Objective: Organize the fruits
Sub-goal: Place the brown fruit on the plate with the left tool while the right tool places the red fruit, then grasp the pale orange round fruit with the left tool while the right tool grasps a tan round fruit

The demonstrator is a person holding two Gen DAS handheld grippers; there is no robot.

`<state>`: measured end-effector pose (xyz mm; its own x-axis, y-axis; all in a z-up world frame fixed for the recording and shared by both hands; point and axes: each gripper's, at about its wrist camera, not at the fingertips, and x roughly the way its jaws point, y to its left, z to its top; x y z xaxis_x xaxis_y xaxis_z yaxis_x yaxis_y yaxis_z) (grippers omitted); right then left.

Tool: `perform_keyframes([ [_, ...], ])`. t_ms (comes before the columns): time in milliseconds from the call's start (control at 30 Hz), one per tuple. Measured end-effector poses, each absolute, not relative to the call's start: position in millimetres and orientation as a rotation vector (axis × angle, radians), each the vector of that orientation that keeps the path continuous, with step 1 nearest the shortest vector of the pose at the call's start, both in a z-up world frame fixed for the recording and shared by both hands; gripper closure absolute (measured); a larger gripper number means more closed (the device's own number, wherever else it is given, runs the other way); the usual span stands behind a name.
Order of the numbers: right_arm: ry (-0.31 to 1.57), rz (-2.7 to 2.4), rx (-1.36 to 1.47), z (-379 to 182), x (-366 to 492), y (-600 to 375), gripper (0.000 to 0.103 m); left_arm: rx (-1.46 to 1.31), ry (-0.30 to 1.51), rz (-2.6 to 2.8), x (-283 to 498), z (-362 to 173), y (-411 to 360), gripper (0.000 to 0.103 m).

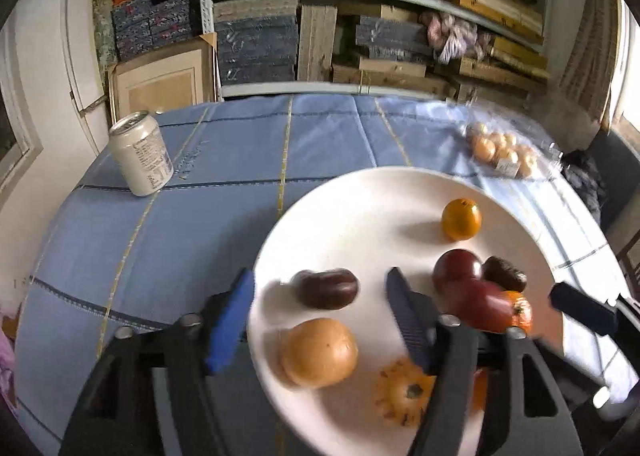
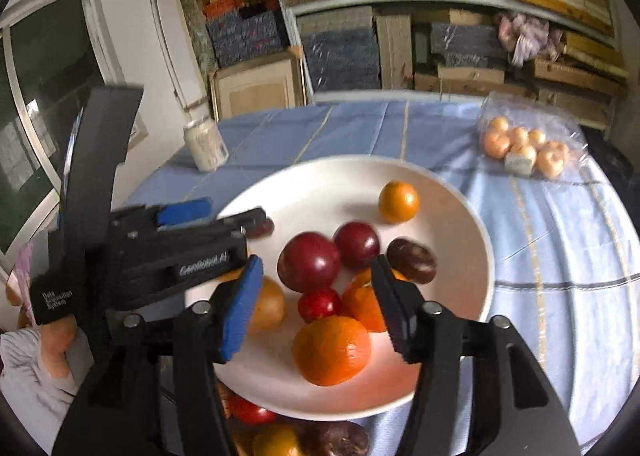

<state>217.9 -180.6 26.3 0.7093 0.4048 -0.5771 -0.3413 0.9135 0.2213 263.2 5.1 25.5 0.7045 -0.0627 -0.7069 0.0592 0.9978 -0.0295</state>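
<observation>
A white plate (image 1: 360, 200) on the blue cloth holds several fruits: a small orange (image 1: 461, 219), a dark plum (image 1: 325, 288), a tan round fruit (image 1: 319, 352), a bumpy yellow fruit (image 1: 402, 388) and red fruits (image 1: 458, 268). My left gripper (image 1: 320, 296) is open, its jaws either side of the dark plum, holding nothing. In the right wrist view the plate (image 2: 328, 184) shows a big orange (image 2: 331, 350), red fruits (image 2: 309, 267) and a dark fruit (image 2: 412, 260). My right gripper (image 2: 316, 300) is open above them. The left gripper (image 2: 224, 216) shows at the plate's left.
A pale drink can (image 1: 141, 154) stands at the far left of the table. A clear bag of small pale-orange fruits (image 1: 504, 154) lies at the far right. More fruits (image 2: 280, 436) lie below the plate's near edge. Shelves with stacked boxes stand behind.
</observation>
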Motion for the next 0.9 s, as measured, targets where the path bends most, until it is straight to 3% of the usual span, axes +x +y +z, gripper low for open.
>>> perform_keyframes([
  [67, 0.608, 0.423, 0.141, 44.0, 203.5, -194.0, 0.047, -0.027, 0.772, -0.066, 251.9, 32.2, 12.7, 0.032],
  [233, 0.485, 0.378, 0.213, 60.0, 149.0, -227.2, 0.023, -0.141, 0.729, -0.057, 199.8, 49.5, 41.3, 0.028],
  [367, 0.481, 0.293, 0.191, 37.2, 109.7, -246.3, 0.021, -0.139, 0.695, -0.005, 133.8, 40.1, 47.1, 0.016],
  [600, 0.520, 0.245, 0.252, 12.2, 71.4, -274.5, 0.015, -0.078, 0.710, -0.026, 45.6, 14.6, 19.9, 0.014],
  [900, 0.552, 0.213, 0.351, 2.4, 69.6, -293.6, 0.012, 0.169, 0.680, -0.123, 9.9, 2.3, -44.7, 0.010],
])
